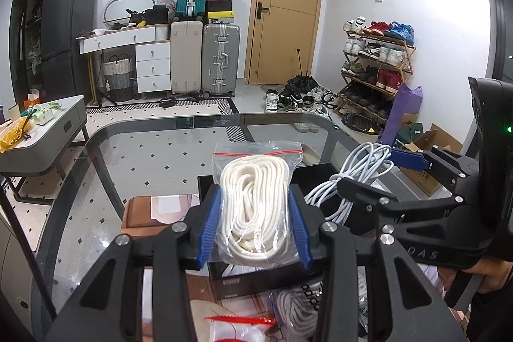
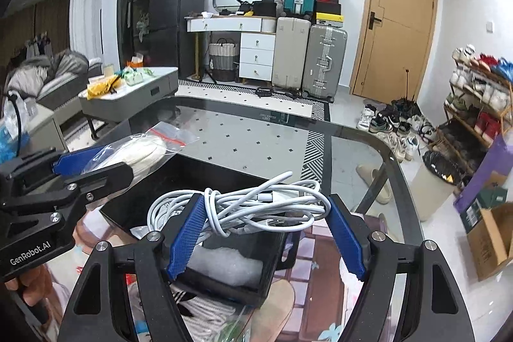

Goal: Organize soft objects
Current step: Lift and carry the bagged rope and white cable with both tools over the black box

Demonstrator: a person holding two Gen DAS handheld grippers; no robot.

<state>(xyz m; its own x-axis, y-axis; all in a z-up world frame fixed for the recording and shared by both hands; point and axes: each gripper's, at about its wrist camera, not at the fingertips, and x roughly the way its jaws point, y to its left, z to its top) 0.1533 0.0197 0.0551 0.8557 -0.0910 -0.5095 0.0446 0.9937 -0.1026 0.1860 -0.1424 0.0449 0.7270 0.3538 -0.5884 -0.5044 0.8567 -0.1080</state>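
In the left wrist view, the left gripper [image 1: 255, 223] pinches a clear zip bag of white rope [image 1: 255, 204] between its ribbed blue pads; the bag stands upright, its long axis running away from the camera, red seal strip at the far end, above the black box [image 1: 221, 278] that sits on the glass table [image 1: 154, 149]. The rope inside is thick, cream, twisted and loosely coiled; the plastic is glossy and crinkled. Right of the black box, the right gripper [image 1: 372, 169] comes in from the side with a bundle of smooth white cable [image 1: 356, 178] between its fingers. In the right wrist view, the right gripper [image 2: 266, 220] has its jaws spread fairly wide yet closed on the cable bundle [image 2: 256, 207], whose long axis lies crosswise from pad to pad, directly over the open black box [image 2: 224, 249]. The cable is thin, round and glossy, wound in loops. The box is rectangular with matte walls and holds something white and fuzzy. Left of the box, the left gripper [image 2: 93, 162] holds the bagged rope [image 2: 144, 153] slanted, seal end pointing to the table's far side.
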